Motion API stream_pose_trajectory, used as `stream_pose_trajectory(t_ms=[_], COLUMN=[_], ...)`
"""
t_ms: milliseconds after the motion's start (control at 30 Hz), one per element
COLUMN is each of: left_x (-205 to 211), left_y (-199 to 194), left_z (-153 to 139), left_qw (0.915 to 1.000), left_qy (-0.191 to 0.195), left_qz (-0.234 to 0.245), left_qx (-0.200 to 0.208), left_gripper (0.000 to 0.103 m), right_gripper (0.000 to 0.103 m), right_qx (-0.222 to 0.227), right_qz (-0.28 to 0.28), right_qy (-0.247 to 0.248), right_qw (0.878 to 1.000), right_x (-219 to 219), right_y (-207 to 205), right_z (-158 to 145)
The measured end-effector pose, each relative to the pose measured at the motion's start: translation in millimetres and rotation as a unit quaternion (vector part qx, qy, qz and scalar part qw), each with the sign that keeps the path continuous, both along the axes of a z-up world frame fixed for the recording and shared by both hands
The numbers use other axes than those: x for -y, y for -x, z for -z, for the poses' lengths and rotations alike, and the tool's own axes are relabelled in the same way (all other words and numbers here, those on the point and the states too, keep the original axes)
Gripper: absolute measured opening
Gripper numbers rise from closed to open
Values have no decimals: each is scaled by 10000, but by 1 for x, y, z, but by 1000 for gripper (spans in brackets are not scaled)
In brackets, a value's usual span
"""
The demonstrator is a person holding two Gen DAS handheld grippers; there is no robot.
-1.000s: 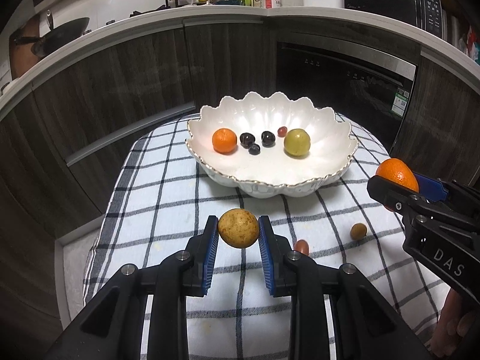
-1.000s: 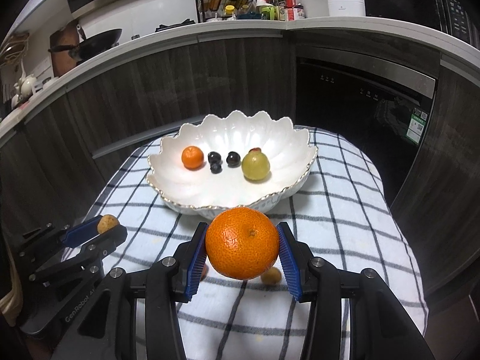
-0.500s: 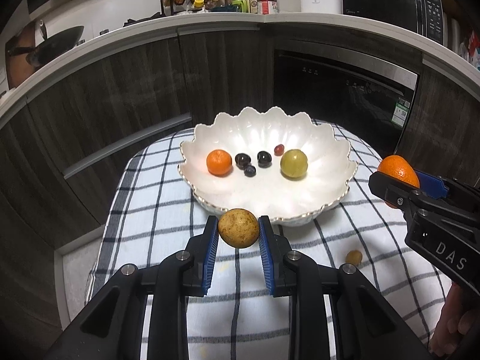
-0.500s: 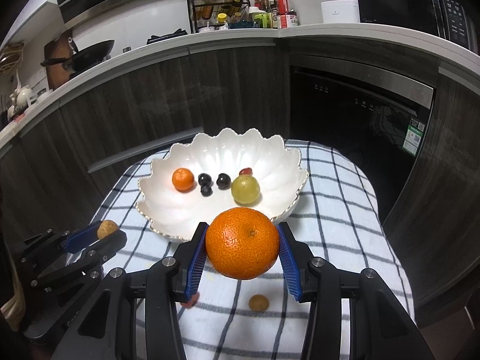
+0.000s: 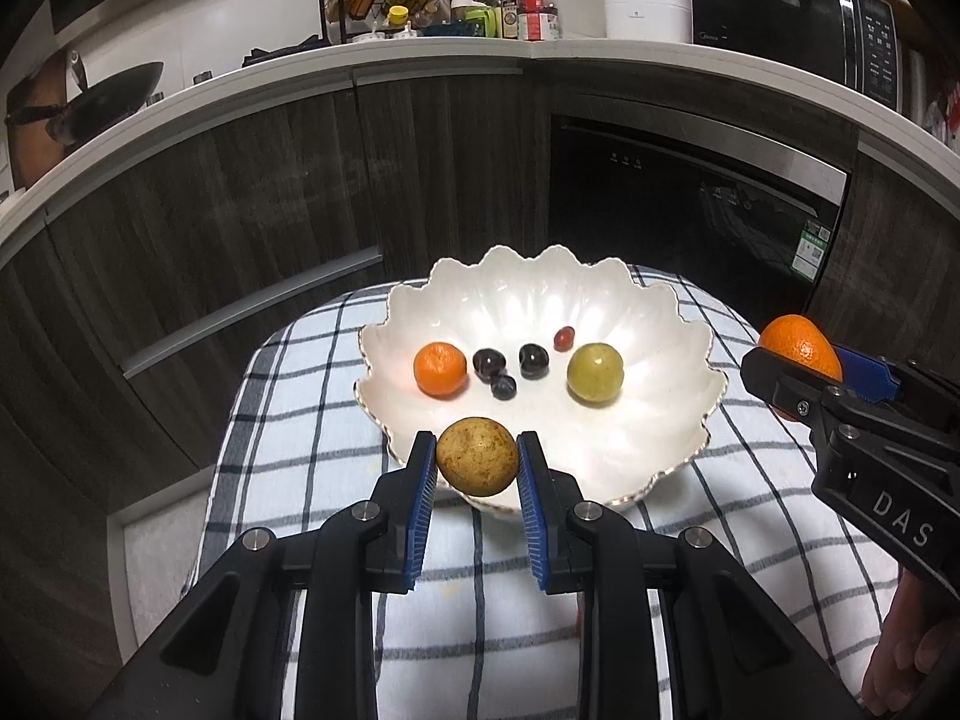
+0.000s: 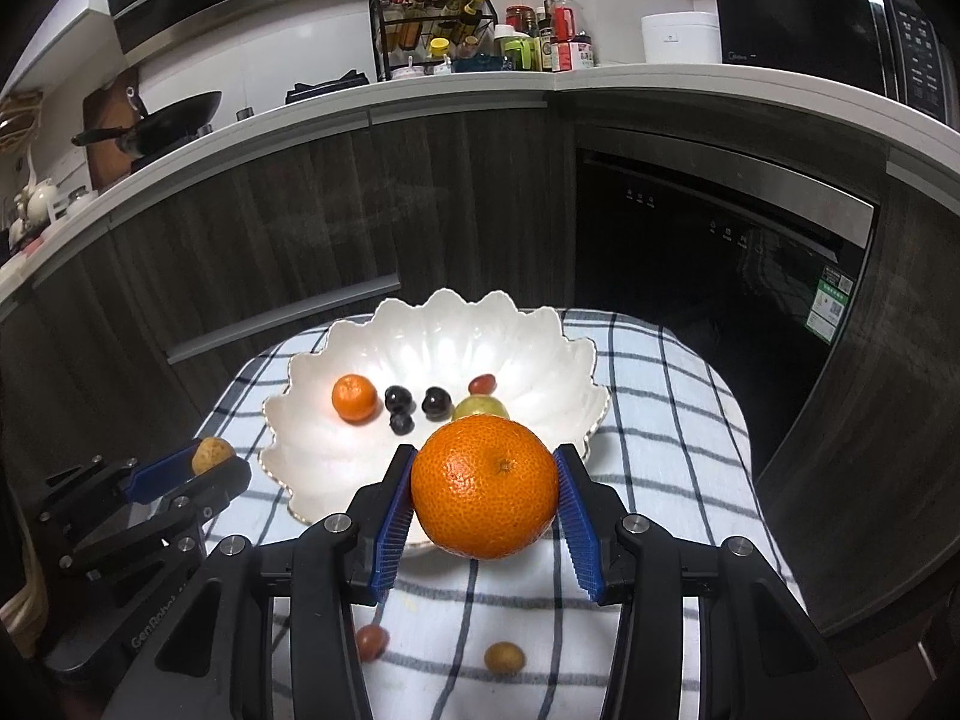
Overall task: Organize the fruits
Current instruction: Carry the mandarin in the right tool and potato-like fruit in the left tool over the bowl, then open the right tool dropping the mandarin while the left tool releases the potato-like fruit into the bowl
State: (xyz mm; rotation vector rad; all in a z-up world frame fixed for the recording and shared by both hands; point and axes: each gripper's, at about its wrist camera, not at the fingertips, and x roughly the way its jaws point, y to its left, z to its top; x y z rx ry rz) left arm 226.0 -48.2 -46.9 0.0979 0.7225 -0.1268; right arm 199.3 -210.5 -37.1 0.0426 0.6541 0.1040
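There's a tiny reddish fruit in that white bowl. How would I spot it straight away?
Find the white scalloped bowl on the checked cloth. Inside it, at the back, just left of the yellow-green fruit, lies the small red fruit. It is the smallest piece there and the only red one; its neighbours are near-black, orange or green.

A home kitchen: a curved white countertop [image 6: 456, 97] runs above dark wood cabinets [image 6: 252, 240] and a built-in dishwasher [image 6: 720, 240]. On it stand a microwave [image 6: 840, 24], a rack of bottles [image 6: 432, 30] and a black wok [image 6: 174, 114].
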Motion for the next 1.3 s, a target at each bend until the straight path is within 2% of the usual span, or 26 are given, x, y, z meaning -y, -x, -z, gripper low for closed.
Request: stream_pose_trajectory(t_ms=[900,1133,1200,1267,1300], left_x=[-1,-5,-6,-6,-6], left_y=[-52,-59,-60,-60,-60], left_z=[18,25,27,27,27], left_qw=[9998,9995,9993,9993,9993], left_qy=[-21,47,69,81,86], left_qz=[-2,-39,-9,-21,-26], left_qx=[-208,-303,-354,-370,-366], left_gripper=[27,27,30,45,48], right_gripper=[47,47,47,47,47], right_qx=[-190,-375,-507,-610,-663], right_qz=[18,3,-46,-75,-105], right_qy=[115,119,84,35,11], right_qw=[9998,9992,9987,9981,9977], right_x=[-5,-7,-8,-8,-8], right_y=[-52,-65,-70,-73,-74], right_z=[13,24,28,32,33])
